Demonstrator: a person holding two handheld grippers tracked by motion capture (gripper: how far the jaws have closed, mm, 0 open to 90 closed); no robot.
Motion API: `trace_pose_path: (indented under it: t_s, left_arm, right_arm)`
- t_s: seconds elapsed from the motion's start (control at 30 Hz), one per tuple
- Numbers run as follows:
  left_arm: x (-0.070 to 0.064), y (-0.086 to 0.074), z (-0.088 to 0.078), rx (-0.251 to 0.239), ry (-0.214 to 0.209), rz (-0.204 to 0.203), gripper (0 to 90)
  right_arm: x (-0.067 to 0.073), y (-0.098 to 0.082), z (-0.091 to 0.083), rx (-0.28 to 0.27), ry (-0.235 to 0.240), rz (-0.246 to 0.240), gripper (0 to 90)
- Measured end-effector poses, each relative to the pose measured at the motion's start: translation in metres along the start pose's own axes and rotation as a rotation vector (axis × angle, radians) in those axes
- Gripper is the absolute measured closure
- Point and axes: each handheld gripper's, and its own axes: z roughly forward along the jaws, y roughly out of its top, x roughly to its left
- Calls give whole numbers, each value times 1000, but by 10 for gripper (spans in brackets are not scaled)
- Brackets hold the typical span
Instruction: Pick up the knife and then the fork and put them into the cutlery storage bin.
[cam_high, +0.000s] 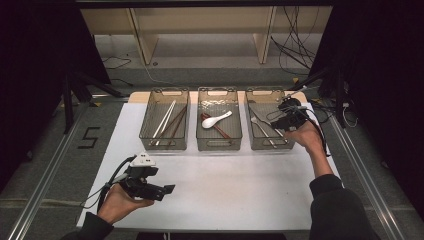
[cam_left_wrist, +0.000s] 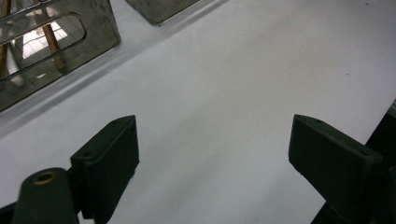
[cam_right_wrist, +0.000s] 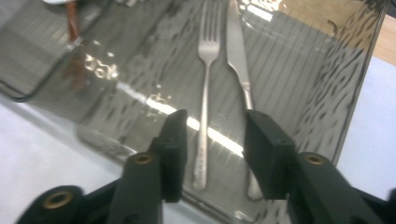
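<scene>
Three see-through bins sit in a row at the far side of the white worktop (cam_high: 210, 180). The right tool (cam_high: 289, 116) hangs over the right bin (cam_high: 248, 120). Its jaws stand partly apart and nothing is between them. In the right gripper view the fork (cam_right_wrist: 205, 84) lies flat on the bin floor just under the gap in the jaws. The knife (cam_right_wrist: 239, 60) lies right beside it, very close.

The left tool (cam_high: 150, 186) rests in the hand near the front of the worktop, well away from the bins. Its jaws are spread wide with only bare worktop between them.

The middle bin (cam_high: 200, 120) has a white spoon (cam_high: 216, 120) in it, and the left bin (cam_high: 145, 125) has chopsticks (cam_high: 167, 120).

What could go wrong? I think the fork and knife lie so close that the tool could bump one if it reaches down, or pinch both at once. They are thin, flat and shiny, so the jaws could slide off. The tool could also knock the bin wall on its way out and push the bin along, since the bin looks light.
</scene>
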Motion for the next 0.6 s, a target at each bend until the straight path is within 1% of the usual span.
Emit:
trace_pose_path:
  t_s: [0.07, 0.2, 0.3, 0.5, 0.6]
  left_arm:
    - [0, 0, 0, -5, 1, -6, 155]
    - [1, 0, -1, -11, 4, -7, 155]
    - [1, 0, -2, -25, 6, -17, 155]
    - [1, 0, -1, -30, 1, -26, 155]
    - [1, 0, -2, -29, 2, -22, 155]
  right_arm:
    - [4, -2, -5, -6, 13, -2, 525]
    - [14, -8, -16, -43, 40, 11, 433]
    - [24, -16, -24, -67, 56, 16, 378]
    - [41, -32, -37, -132, 110, 19, 355]
    - [48, -40, -41, -152, 111, 11, 339]
